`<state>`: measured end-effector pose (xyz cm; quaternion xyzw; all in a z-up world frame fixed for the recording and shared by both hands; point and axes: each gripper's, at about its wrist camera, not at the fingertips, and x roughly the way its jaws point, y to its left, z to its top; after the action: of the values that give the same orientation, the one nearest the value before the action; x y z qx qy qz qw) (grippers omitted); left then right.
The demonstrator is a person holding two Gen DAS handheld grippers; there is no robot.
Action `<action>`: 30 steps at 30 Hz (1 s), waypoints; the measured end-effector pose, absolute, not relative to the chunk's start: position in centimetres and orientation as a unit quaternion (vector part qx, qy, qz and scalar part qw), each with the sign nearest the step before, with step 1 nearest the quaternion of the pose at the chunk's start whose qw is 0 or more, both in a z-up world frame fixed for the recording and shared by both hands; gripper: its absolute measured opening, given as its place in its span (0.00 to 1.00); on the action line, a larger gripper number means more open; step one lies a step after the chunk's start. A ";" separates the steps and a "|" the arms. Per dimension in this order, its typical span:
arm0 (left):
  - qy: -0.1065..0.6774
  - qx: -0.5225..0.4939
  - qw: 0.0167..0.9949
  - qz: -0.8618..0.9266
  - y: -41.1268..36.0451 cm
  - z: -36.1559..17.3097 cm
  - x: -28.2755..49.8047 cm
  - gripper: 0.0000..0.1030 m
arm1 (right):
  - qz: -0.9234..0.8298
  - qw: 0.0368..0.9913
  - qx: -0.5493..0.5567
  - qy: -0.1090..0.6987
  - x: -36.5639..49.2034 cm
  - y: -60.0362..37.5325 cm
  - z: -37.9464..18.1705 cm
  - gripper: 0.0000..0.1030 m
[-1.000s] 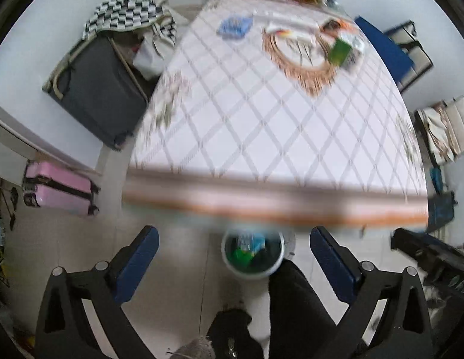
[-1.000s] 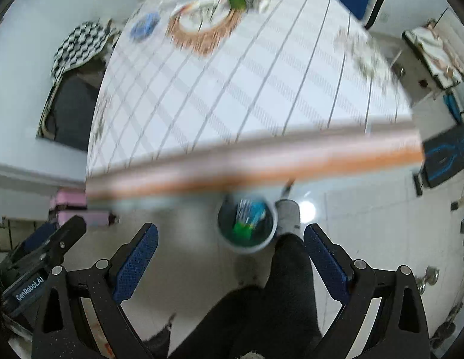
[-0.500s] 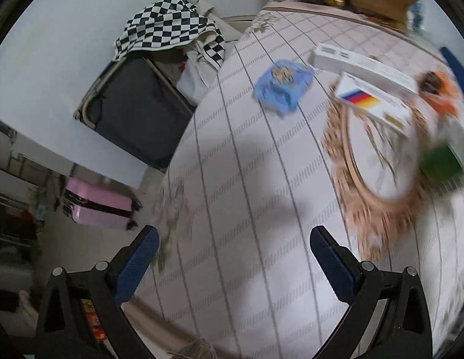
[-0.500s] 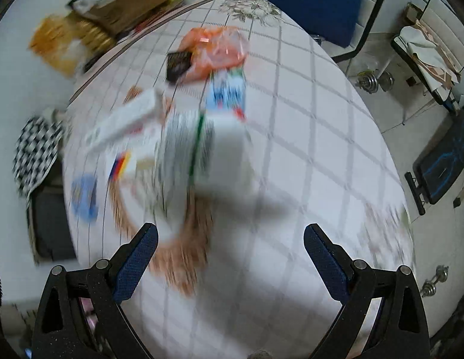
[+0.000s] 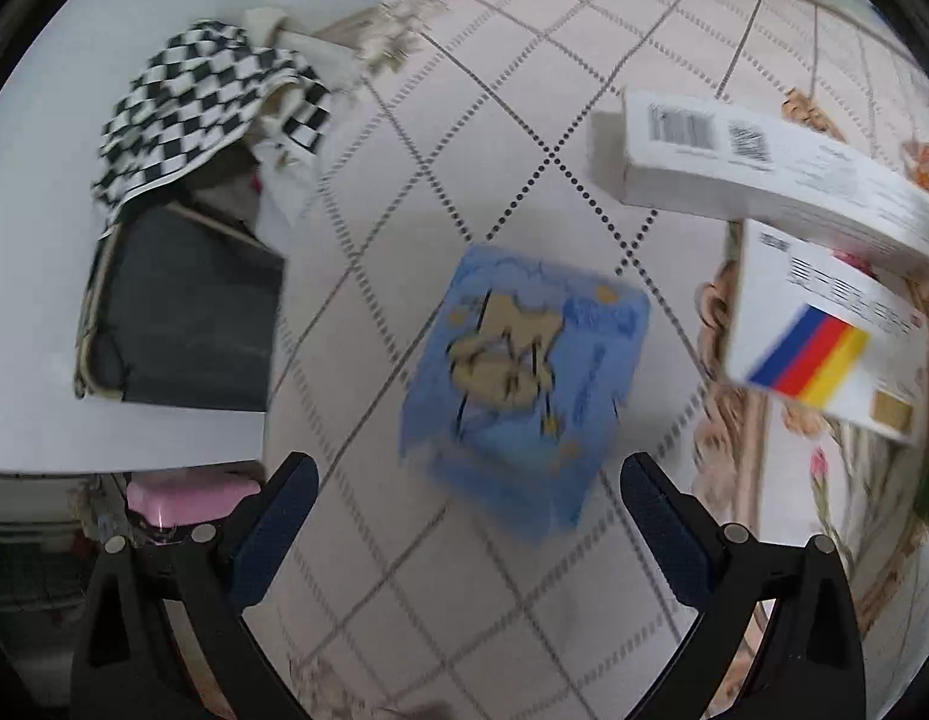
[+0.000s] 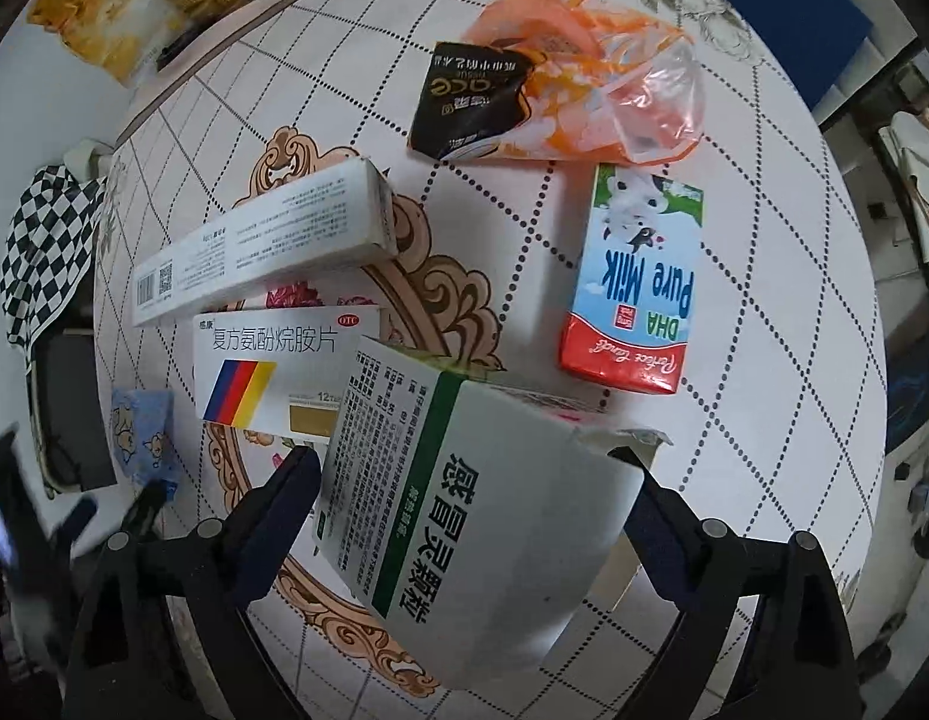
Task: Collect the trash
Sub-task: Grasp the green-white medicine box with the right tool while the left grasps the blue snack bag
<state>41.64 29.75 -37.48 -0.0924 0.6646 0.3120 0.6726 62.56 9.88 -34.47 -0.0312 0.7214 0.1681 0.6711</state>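
Both grippers gape wide, empty: left gripper over the tilted blue packet, right gripper astride the green-striped box, its long axis lying diagonally between the jaws

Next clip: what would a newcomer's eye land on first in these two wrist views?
In the right wrist view, the big green-and-white medicine box fills the space between the open right gripper fingers. In the left wrist view, a blurred blue tissue pack lies on the tablecloth just ahead of the open left gripper.
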 end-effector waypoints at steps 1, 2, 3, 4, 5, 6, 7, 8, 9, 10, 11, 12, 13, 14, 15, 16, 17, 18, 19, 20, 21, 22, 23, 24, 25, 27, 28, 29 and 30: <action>0.671 -0.097 0.667 0.308 30.3 -38.3 41.9 1.00 | 0.170 0.668 -0.028 0.724 62.8 9.9 -34.6 0.93; 0.673 -0.101 0.665 0.308 30.8 -38.8 42.1 0.99 | 0.174 0.663 -0.023 0.727 63.1 9.9 -34.9 0.93; 0.672 -0.108 0.665 0.307 31.2 -39.2 42.2 1.00 | 0.178 0.660 -0.020 0.730 63.2 9.9 -35.1 0.93; 0.665 -0.121 0.670 0.306 31.5 -39.2 42.1 0.95 | 0.178 0.657 -0.021 0.732 63.2 9.8 -35.5 0.93; 0.655 -0.143 0.678 0.301 32.0 -39.0 41.8 0.91 | 0.171 0.657 -0.026 0.734 63.7 9.5 -35.8 0.93; 0.650 -0.157 0.681 0.297 32.3 -39.0 42.0 0.81 | 0.170 0.658 -0.027 0.733 63.6 9.1 -35.9 0.93; 0.645 -0.172 0.685 0.292 32.4 -39.0 41.9 0.70 | 0.170 0.657 -0.027 0.734 63.5 8.8 -36.1 0.93; 0.640 -0.186 0.689 0.285 32.3 -38.8 41.7 0.64 | 0.170 0.654 -0.026 0.737 63.6 8.5 -36.3 0.81; 0.639 -0.184 0.690 0.286 32.1 -38.7 42.0 0.58 | 0.168 0.653 -0.026 0.738 63.7 8.3 -36.5 0.70; 0.639 -0.180 0.692 0.285 31.8 -38.5 42.1 0.56 | 0.165 0.651 -0.027 0.740 63.6 8.0 -36.8 0.54; 0.638 -0.177 0.694 0.282 31.5 -38.3 42.1 0.54 | 0.162 0.650 -0.027 0.742 63.4 7.6 -37.2 0.48; 0.637 -0.176 0.696 0.281 31.1 -38.1 42.1 0.52 | 0.166 0.649 -0.025 0.742 63.4 7.5 -37.3 0.45; 0.634 -0.174 0.698 0.283 30.6 -37.7 42.0 0.52 | 0.169 0.650 -0.028 0.740 63.2 7.4 -37.3 0.37; 0.631 -0.172 0.701 0.284 29.9 -37.2 41.9 0.52 | 0.172 0.651 -0.030 0.739 62.9 7.1 -37.4 0.33; 0.627 -0.172 0.704 0.286 29.5 -36.8 41.7 0.52 | 0.177 0.651 -0.029 0.737 62.7 7.0 -37.3 0.31; 0.623 -0.173 0.706 0.288 28.9 -36.2 41.5 0.52 | 0.182 0.652 -0.029 0.736 62.4 6.9 -37.1 0.24; 0.619 -0.175 0.710 0.287 28.1 -35.6 41.2 0.52 | 0.186 0.653 -0.029 0.733 62.1 6.8 -36.8 0.21; 0.615 -0.176 0.713 0.287 27.8 -35.1 40.9 0.52 | 0.195 0.656 -0.029 0.729 61.6 6.5 -36.3 0.19; 0.610 -0.175 0.716 0.290 27.1 -34.5 40.5 0.52 | 0.201 0.661 -0.026 0.723 61.3 6.4 -36.1 0.16; 0.606 -0.176 0.719 0.291 26.9 -34.2 40.1 0.52 | 0.207 0.662 -0.025 0.720 61.0 6.2 -35.7 0.15; 0.600 -0.178 0.722 0.293 26.4 -33.7 39.5 0.52 | 0.214 0.664 -0.025 0.716 60.4 6.0 -35.4 0.14; 0.596 -0.181 0.725 0.295 25.8 -33.2 39.0 0.52 | 0.220 0.665 -0.025 0.713 59.8 5.6 -35.0 0.13; 0.588 -0.184 0.730 0.296 24.8 -32.3 38.2 0.52 | 0.226 0.666 -0.023 0.711 59.5 5.9 -34.7 0.12; 0.584 -0.186 0.733 0.296 24.6 -31.9 37.6 0.52 | 0.230 0.667 -0.021 0.708 59.0 5.6 -34.4 0.11; 0.579 -0.190 0.735 0.296 24.0 -31.4 36.9 0.52 | 0.236 0.667 -0.019 0.707 58.5 5.2 -34.1 0.10; 0.569 -0.198 0.743 0.291 23.0 -30.3 35.2 0.52 | 0.248 0.668 -0.011 0.701 56.9 4.3 -33.1 0.09; 0.565 -0.200 0.746 0.290 22.4 -29.8 34.4 0.52 | 0.251 0.668 -0.008 0.700 56.7 4.3 -32.6 0.08; 0.560 -0.203 0.750 0.287 21.6 -29.2 33.5 0.52 | 0.257 0.669 -0.005 0.697 55.6 3.6 -31.9 0.08; 0.555 -0.208 0.754 0.283 20.8 -28.5 32.5 0.52 | 0.260 0.671 -0.004 0.695 54.6 3.2 -31.5 0.08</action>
<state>32.47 20.81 -28.48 -0.2082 0.5551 0.2828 0.7540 54.59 3.21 -31.46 -0.0035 0.6948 0.2601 0.6705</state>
